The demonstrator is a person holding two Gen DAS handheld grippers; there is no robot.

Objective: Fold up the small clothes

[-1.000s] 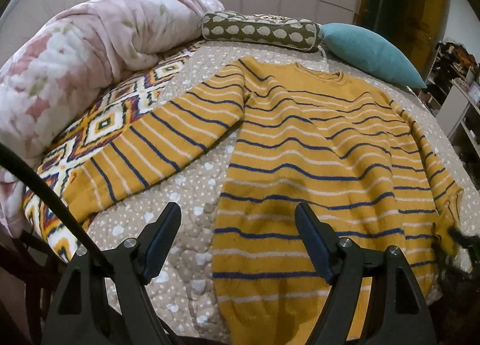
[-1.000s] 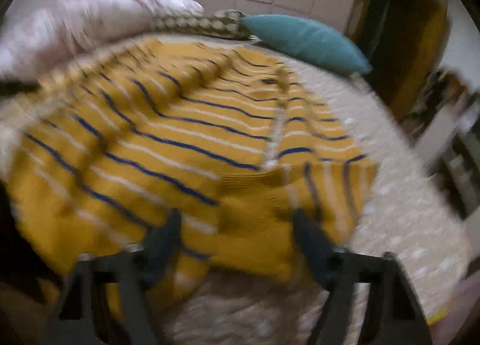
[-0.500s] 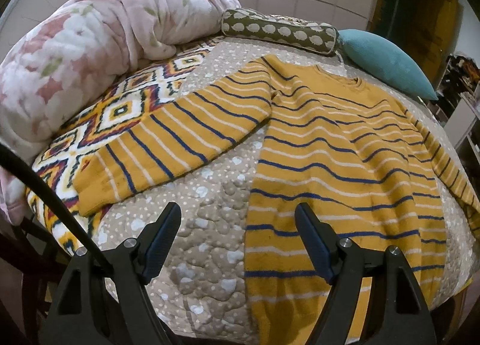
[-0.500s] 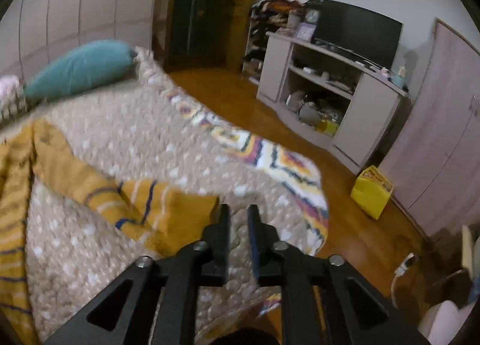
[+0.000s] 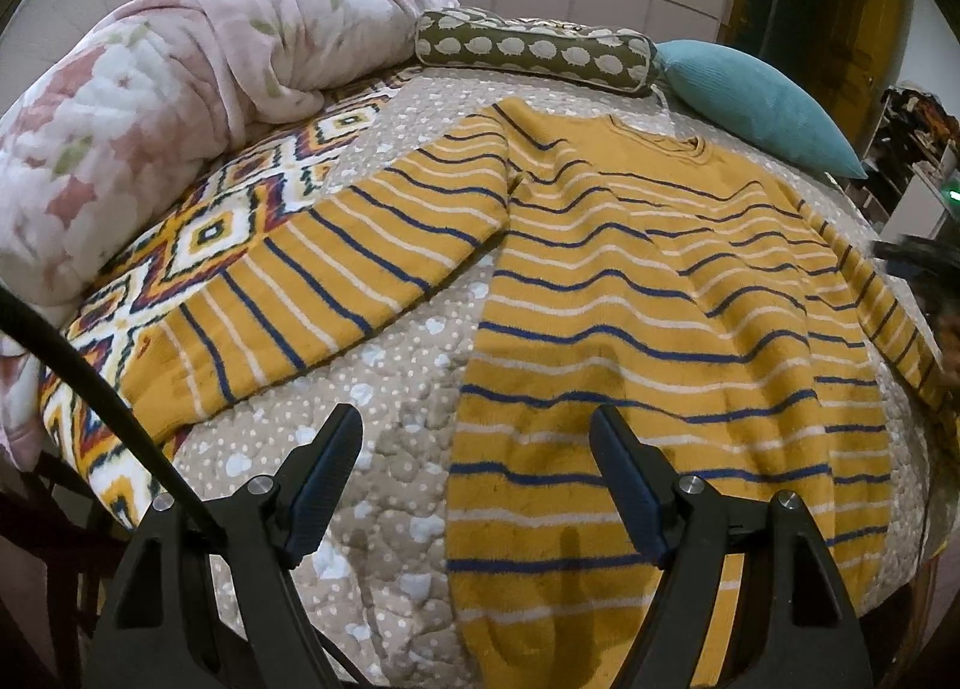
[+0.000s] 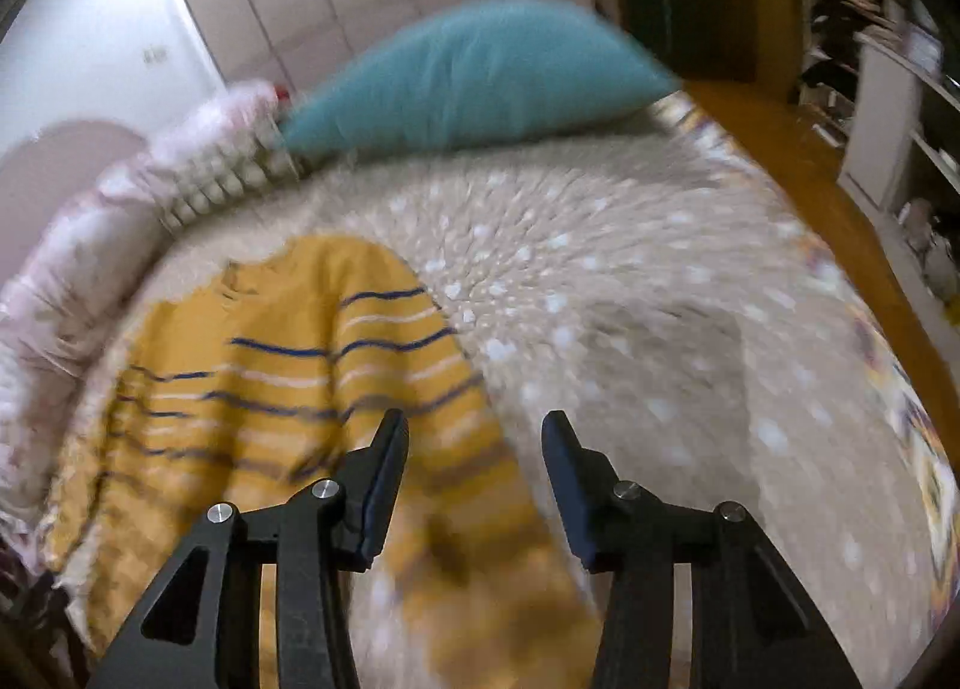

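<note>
- Sweater (image 5: 648, 299), mustard yellow with blue and white stripes, spread flat on dotted beige bedspread (image 5: 408, 437), body running from 12 toward 6 in left wrist view.
- Left gripper (image 5: 477, 476) hovering above bedspread with jaws wide apart, holding nothing; hem edge of sweater below the gap, toward the 3 o'clock finger.
- Right gripper (image 6: 474, 476) with jaws opening, no cloth pinched between them; blurred sleeve (image 6: 312, 389) of sweater lying beneath, reaching from 6 up toward 11.
- Other sleeve (image 5: 324, 293) stretched out toward 9 in left wrist view, cuff resting on diamond-patterned blanket (image 5: 198, 245).
- Farther out at 10, bunched pink floral quilt (image 5: 150, 107).
- At 12, olive bolster (image 5: 534, 50) with pale spots, just beyond the collar.
- At 1 to 2, teal pillow (image 5: 756, 101); same pillow at 12 in right wrist view, blurred.
</note>
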